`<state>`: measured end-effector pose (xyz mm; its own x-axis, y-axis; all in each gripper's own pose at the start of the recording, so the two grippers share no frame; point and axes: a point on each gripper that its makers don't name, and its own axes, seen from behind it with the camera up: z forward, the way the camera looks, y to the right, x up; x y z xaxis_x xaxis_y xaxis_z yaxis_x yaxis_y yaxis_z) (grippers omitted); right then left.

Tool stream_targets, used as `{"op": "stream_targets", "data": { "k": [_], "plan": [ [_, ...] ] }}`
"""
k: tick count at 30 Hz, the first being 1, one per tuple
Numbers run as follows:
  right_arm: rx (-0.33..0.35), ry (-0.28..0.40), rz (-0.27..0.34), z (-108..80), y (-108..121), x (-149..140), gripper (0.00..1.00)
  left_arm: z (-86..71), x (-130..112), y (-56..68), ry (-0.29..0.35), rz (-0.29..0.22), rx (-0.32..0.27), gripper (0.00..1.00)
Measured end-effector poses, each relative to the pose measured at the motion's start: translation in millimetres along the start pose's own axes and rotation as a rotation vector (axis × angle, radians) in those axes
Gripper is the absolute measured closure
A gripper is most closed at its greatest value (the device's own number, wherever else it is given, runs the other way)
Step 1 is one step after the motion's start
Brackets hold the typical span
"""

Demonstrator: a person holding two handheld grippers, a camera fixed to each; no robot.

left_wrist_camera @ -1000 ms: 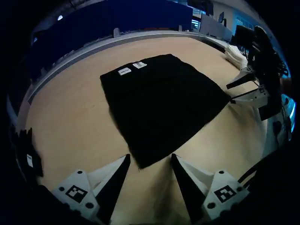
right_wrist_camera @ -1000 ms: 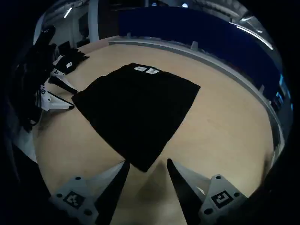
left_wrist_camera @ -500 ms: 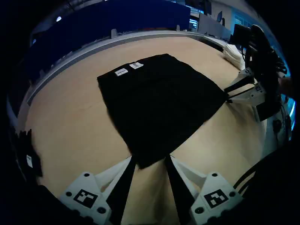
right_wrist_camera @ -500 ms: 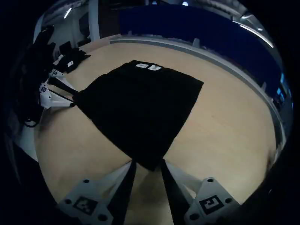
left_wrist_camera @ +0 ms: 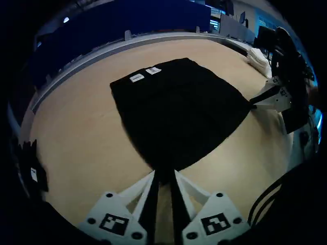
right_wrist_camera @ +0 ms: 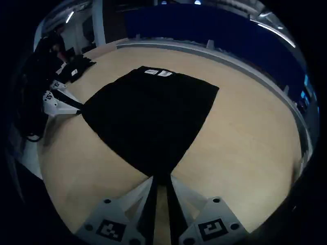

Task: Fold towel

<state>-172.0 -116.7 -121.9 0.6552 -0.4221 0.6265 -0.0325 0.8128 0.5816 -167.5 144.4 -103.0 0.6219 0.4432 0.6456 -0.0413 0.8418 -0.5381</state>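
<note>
Towel: the black towel (left_wrist_camera: 175, 110) is lying spread flat in the middle of the table, with one corner pointing at each camera
Labels: two small white labels (left_wrist_camera: 137, 77) are sitting side by side on the towel, near its far corner
Left gripper: in the left gripper view the left gripper (left_wrist_camera: 164, 174) is reaching in from the bottom; its fingers are standing almost together, leaving only a narrow slit, and are pinching the towel's nearest corner between them; in the right gripper view it is showing at the left, with its tips drawn together on the towel's left corner
Right gripper: in the right gripper view the right gripper (right_wrist_camera: 161, 180) is coming in from the bottom; its fingers are pressing close together on the towel corner nearest that camera; in the left gripper view it is showing at the right, with its tips meeting on the towel's right corner
Table: the light wood table (left_wrist_camera: 81, 130) is carrying the towel, and bare wood is showing all round the cloth
Partition: a dark blue partition (left_wrist_camera: 122, 20) is running along behind the table's far edge
White stack: a white stack (left_wrist_camera: 257, 59) of folded cloth is lying by the table's far right edge in the left gripper view, well apart from the towel
Dark pile: a dark pile (right_wrist_camera: 77, 65) with a white tag is lying at the far left in the right gripper view, beyond the left gripper
</note>
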Motion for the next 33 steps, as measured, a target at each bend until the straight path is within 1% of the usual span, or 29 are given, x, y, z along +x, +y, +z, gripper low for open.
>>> {"op": "stream_targets", "data": {
  "k": [2,6,11,14,22,26,33],
  "plan": [
    [0.003,0.011,0.007,-1.0,-2,5,0.86,0.0,1,-1.1,0.001,0.001,0.013,0.80],
    [-0.004,0.027,0.007,-3.8,-1,13,0.86,-2.2,2,-0.4,0.001,-0.008,0.012,0.86],
    [-0.009,0.040,0.001,-7.4,2,22,0.86,-7.2,4,0.2,-0.006,-0.035,0.002,0.87],
    [-0.013,0.056,0.000,-12.6,3,31,0.86,-13.1,9,-0.1,0.007,-0.050,0.000,0.87],
    [-0.019,0.100,-0.020,-37.8,3,60,0.87,-38.9,32,-5.3,0.052,-0.085,0.003,0.87],
    [-0.024,0.121,-0.041,-53.9,1,74,0.87,-56.7,44,-7.6,0.071,-0.110,0.006,0.87],
    [-0.020,0.143,-0.047,-82.2,-5,90,0.87,-89.0,57,-6.5,0.081,-0.167,-0.003,0.87]
  ]
}}
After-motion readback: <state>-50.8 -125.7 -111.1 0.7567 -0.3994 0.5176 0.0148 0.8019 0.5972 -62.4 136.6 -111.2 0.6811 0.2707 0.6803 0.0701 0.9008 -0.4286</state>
